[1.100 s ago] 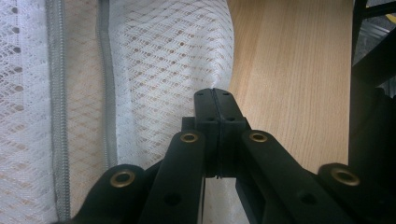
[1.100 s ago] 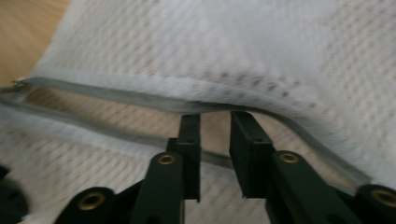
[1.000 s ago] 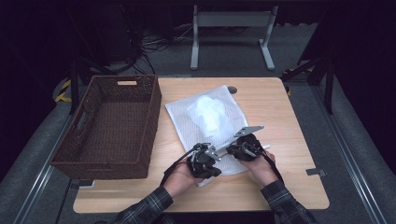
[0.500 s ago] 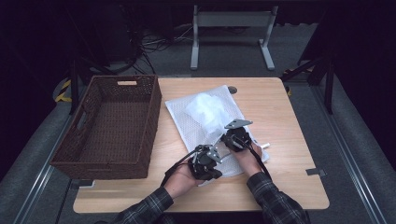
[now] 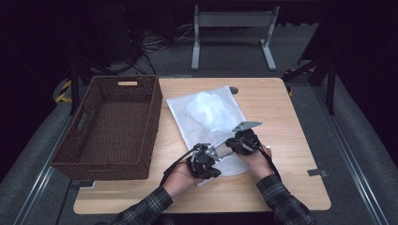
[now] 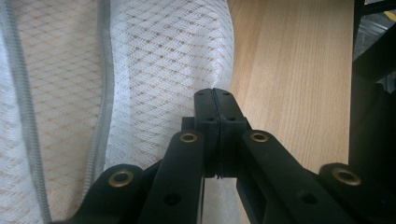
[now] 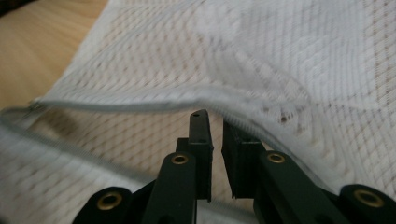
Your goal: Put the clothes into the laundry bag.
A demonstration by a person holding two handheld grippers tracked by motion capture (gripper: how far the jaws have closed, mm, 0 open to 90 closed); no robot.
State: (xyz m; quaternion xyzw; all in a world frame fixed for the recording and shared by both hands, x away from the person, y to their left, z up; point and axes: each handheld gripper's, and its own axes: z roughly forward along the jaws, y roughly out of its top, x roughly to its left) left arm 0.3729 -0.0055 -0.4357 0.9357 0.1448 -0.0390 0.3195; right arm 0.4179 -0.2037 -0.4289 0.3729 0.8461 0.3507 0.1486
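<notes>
Your left gripper (image 6: 215,93) has not budged over the last second: its jaws are clenched tight, and the mesh bag (image 5: 180,117) puckers toward their tips, so you appear to be pinching the bag's near edge and pinning it to the table (image 5: 281,122). The change is on your other side. Your right gripper (image 7: 212,119) has edged a little inward over the bag's near end, close beside the left one, and its jaws have just been opening: they closed fully half a second ago and now stand slightly apart. The bag's zipper edge (image 7: 140,105) drapes across their tips, with one tip tucked under the hem, but the pads are not pressing on it, so that gripper holds nothing. I read this as a nip at the zipper that did not take, or a release to set the grip again. Either way the bag's mouth looks no more closed or opened than before. The bag itself lies flat in the middle of the table, just right of the wicker basket (image 5: 155,117), with the white garment (image 5: 209,108) bunched inside its far half. For the work in hand, you have your anchor, and what you need next is a firm bite with the right jaws on the zipper edge or its pull, which I cannot make out here.
</notes>
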